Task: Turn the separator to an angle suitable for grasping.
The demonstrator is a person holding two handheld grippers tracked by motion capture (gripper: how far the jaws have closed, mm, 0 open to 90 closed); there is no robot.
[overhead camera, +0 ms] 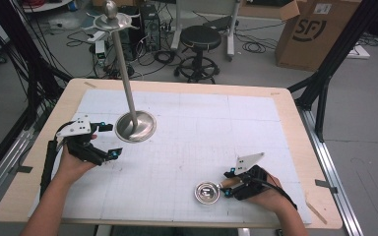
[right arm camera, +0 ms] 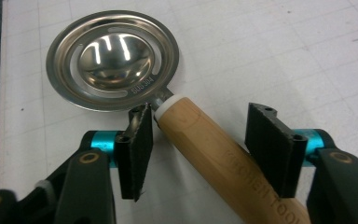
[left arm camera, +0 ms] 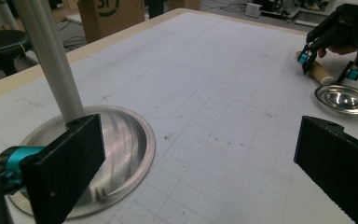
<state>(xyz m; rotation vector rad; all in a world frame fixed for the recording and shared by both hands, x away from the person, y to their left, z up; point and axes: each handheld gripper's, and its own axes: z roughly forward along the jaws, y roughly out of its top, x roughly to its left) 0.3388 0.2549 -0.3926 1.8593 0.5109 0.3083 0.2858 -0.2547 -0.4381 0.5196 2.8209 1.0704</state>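
My right gripper (right arm camera: 196, 140) has its jaws spread around the wooden handle (right arm camera: 223, 158) of a steel strainer (right arm camera: 112, 60) lying on the bench (overhead camera: 187, 147); my left gripper (left arm camera: 200, 172), jaws wide, hovers beside the rack's base (left arm camera: 121, 154).

stand (overhead camera: 136, 126) back-left on table (overhead camera: 285, 128) | strainer (overhead camera: 207, 192) front-right

The end of the wooden handle (right arm camera: 233, 163) is cut off by the bottom edge of the right gripper view, its printed lettering is only partly readable, and the top of the stand's pole (left arm camera: 51, 56) is cropped in the left gripper view.
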